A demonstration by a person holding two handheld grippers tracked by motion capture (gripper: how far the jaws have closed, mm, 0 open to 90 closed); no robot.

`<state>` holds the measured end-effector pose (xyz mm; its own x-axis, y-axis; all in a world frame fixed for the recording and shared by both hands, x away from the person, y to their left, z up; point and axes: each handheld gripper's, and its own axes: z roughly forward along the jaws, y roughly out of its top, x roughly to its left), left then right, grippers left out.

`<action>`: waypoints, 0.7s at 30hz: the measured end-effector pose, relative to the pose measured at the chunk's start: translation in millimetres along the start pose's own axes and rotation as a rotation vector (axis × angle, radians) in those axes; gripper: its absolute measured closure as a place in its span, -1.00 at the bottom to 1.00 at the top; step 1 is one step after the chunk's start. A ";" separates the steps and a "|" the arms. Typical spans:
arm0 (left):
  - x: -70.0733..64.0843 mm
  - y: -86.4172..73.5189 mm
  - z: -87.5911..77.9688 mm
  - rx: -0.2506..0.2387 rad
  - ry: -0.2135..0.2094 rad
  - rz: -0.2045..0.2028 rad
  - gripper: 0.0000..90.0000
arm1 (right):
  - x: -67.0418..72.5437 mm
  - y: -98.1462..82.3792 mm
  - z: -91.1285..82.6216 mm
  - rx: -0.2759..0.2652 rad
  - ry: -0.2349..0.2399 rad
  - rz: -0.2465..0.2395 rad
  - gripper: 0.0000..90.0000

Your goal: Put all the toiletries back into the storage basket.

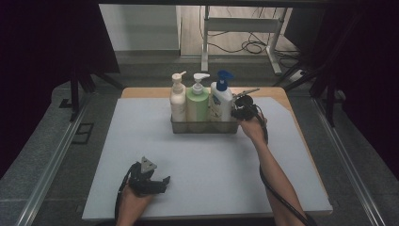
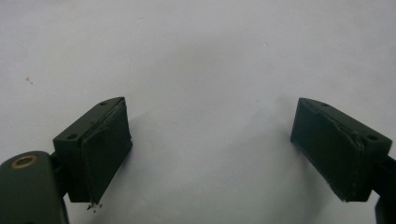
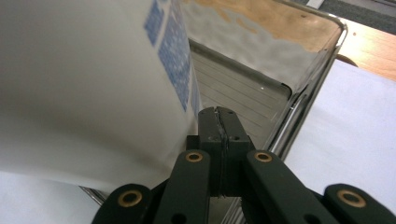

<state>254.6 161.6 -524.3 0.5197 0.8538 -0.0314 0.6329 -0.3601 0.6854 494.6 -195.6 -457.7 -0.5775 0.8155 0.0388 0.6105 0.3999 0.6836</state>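
Observation:
Three pump bottles stand in a row in a shallow metal basket (image 1: pixel 204 127) at the back middle of the grey mat: a cream one (image 1: pixel 178 100), a green one (image 1: pixel 197 102) and a white one with a blue pump (image 1: pixel 221 101). My right gripper (image 1: pixel 238 113) is at the basket's right end, right beside the white bottle. In the right gripper view its jaws are shut (image 3: pixel 219 116), tips inside the basket (image 3: pixel 310 88), against the white bottle's blue-printed side (image 3: pixel 93 79); nothing shows between them. My left gripper (image 1: pixel 162 184) rests near the front left, jaws wide open (image 2: pixel 210 121) over bare mat.
The grey mat (image 1: pixel 207 160) covers a wooden table (image 1: pixel 277 93). Metal rails (image 1: pixel 56 155) run along both sides. Behind the table stand a white desk frame (image 1: pixel 244 26) and loose floor cables (image 1: pixel 254 46). The right gripper's cable (image 1: pixel 277 193) trails along the forearm.

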 end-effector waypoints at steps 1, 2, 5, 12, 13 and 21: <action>0.0 0.0 0.0 0.000 0.000 0.000 -0.74 | 0.3 -0.2 1.0 0.000 0.000 -0.002 1.00; 0.0 0.0 0.0 0.000 0.000 0.000 -0.74 | 0.8 -0.3 1.6 0.001 0.001 0.002 1.00; 0.0 0.0 0.0 0.000 0.000 0.000 -0.74 | 1.3 -0.6 3.3 0.003 0.000 0.001 1.00; 0.0 0.0 0.0 0.000 0.000 0.000 -0.74 | 0.7 -1.3 4.6 0.012 -0.002 -0.001 1.00; 0.0 0.0 0.0 0.000 0.000 0.000 -0.74 | 0.9 -1.7 4.9 0.014 -0.002 -0.001 0.99; 0.0 0.0 0.0 0.000 0.000 0.000 -0.74 | 0.5 -4.8 4.0 0.029 0.004 -0.011 0.97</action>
<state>254.6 161.6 -524.3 0.5196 0.8538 -0.0313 0.6328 -0.3600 0.6855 493.5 -195.5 -463.9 -0.5861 0.8095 0.0347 0.6198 0.4204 0.6626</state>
